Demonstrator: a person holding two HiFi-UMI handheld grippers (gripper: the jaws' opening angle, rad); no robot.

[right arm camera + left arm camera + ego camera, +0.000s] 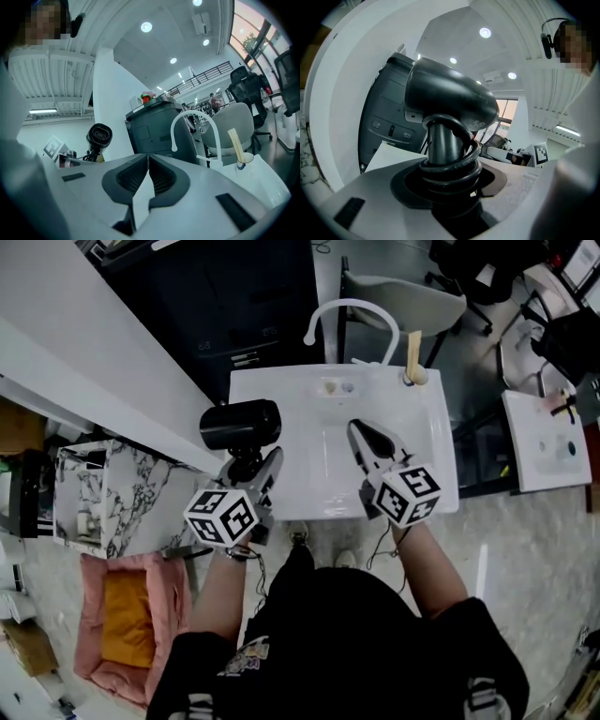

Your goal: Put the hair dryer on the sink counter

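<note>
Left tool (248,470), jaws wide, grasps the hair dryer (239,424) by its handle; right tool (364,435) clenched.

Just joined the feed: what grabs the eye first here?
A black hair dryer, its cord wound round the handle, is clamped in the left hand-held gripper at the left edge of the white sink. The right hand-held gripper hangs shut and empty over that sink.

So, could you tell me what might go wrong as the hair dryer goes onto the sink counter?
The hair dryer hangs at the left edge of the sink counter; released there, it might tip off. Its cord is coiled round the handle in the left gripper, so it may snag on release. Placed further right, it could roll into the basin.
</note>
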